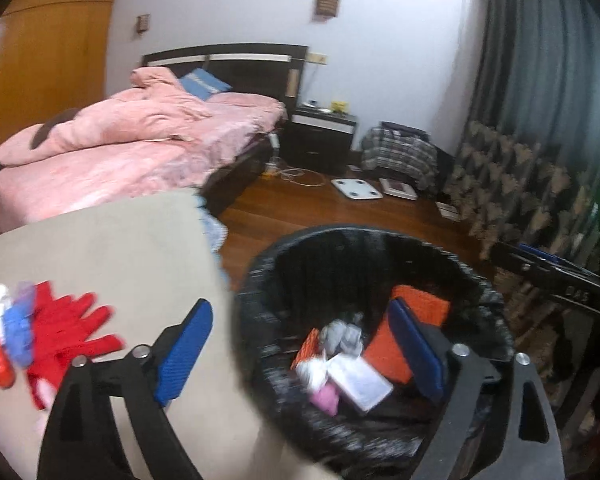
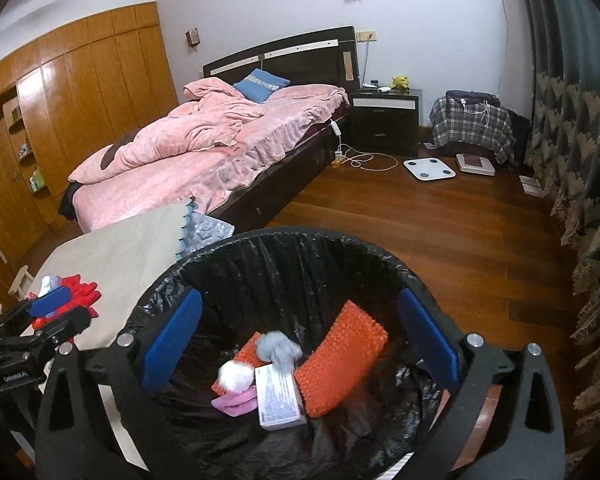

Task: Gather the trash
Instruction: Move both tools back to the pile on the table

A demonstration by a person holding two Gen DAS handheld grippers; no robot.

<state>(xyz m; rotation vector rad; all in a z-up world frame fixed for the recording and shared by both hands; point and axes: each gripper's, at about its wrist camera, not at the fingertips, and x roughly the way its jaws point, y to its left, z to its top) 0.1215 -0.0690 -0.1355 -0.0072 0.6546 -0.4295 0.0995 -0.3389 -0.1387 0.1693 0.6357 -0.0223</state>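
Note:
A bin with a black liner (image 2: pixel 300 240) stands on the wood floor beside a beige-covered table (image 2: pixel 132 240). Inside lie an orange spiky pad (image 2: pixel 340 356), a white box (image 2: pixel 278 400), a blurred grey wad (image 2: pixel 278 350), a white ball (image 2: pixel 234 374) and a pink scrap (image 2: pixel 232 402). My right gripper (image 2: pixel 300 340) hangs open over the bin's mouth, nothing between its blue pads. My left gripper (image 1: pixel 300 348) is open too, one finger over the table, the other over the bin (image 1: pixel 360 232). Red gloves (image 1: pixel 64 332) and a red, white and blue bundle (image 1: pixel 4 332) lie on the table (image 1: pixel 120 248).
A bed with pink bedding (image 2: pixel 204 152) fills the left and middle. Behind it are a dark nightstand (image 2: pixel 386 120), a plaid-covered bundle (image 2: pixel 472 124), two scales (image 2: pixel 430 168) and a cable on the floor. Patterned curtains (image 2: pixel 572 140) run along the right, wooden wardrobes (image 2: pixel 80 100) along the left.

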